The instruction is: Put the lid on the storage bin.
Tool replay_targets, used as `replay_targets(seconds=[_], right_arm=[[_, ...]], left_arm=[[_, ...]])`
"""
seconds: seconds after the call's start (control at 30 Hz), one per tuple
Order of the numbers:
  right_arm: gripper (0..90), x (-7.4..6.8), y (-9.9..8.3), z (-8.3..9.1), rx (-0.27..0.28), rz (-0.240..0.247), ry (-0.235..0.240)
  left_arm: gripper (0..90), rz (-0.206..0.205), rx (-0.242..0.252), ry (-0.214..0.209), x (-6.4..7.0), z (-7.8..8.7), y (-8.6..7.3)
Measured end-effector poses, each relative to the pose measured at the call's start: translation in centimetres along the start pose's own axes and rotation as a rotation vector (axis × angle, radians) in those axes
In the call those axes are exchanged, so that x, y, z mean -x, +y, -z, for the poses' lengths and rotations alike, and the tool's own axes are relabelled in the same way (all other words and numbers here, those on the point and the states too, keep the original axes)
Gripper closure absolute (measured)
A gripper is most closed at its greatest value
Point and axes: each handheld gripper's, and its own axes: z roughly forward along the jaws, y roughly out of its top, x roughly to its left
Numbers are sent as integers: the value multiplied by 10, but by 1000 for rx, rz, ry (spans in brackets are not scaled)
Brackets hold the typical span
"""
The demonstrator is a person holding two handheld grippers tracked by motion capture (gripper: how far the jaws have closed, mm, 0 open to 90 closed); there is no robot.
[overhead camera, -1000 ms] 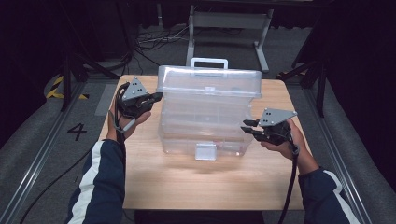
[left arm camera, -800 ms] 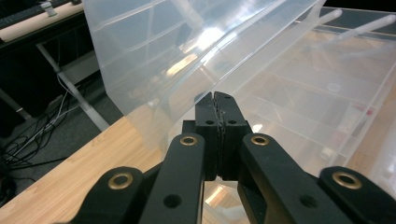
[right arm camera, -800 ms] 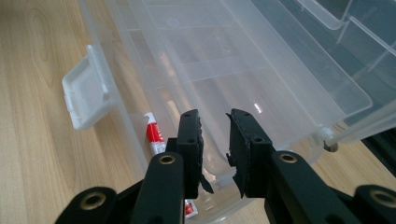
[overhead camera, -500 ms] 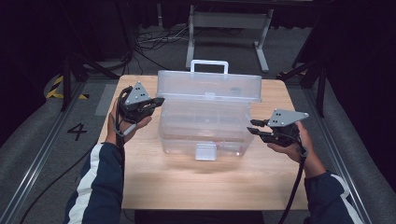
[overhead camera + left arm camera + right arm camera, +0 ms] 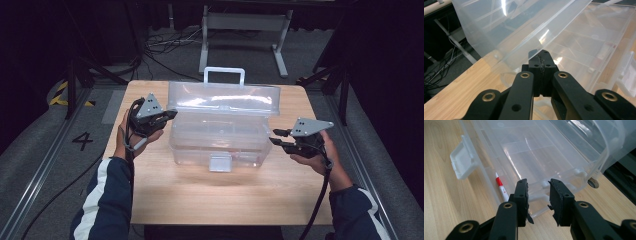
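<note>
On the pale wooden surface (image 5: 200, 200), a clear rectangular plastic storage box (image 5: 220, 137) sits centred, white latch (image 5: 220, 162) forward, lid (image 5: 223, 98) raised. Left hand-held gripper (image 5: 171, 114), jaws closed and empty, at nine o'clock; right hand-held gripper (image 5: 275, 137), jaws parted, at three. A red-and-white pen (image 5: 502, 188) lies inside.

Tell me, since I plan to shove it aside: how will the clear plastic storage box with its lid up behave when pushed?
The clear plastic storage box looks thin-walled and holds little beyond a red-and-white pen, so it is probably light and should slide easily on the wooden table. Its raised lid may flap or swing shut if jolted. The walls likely flex under a hard push.
</note>
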Motion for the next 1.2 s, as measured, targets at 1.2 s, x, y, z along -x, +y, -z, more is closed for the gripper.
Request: replay_targets(seconds=[1.2], right_arm=[[552, 11, -30, 1, -18, -110, -75]], left_arm=[[899, -6, -19, 7, 21, 5, -32]])
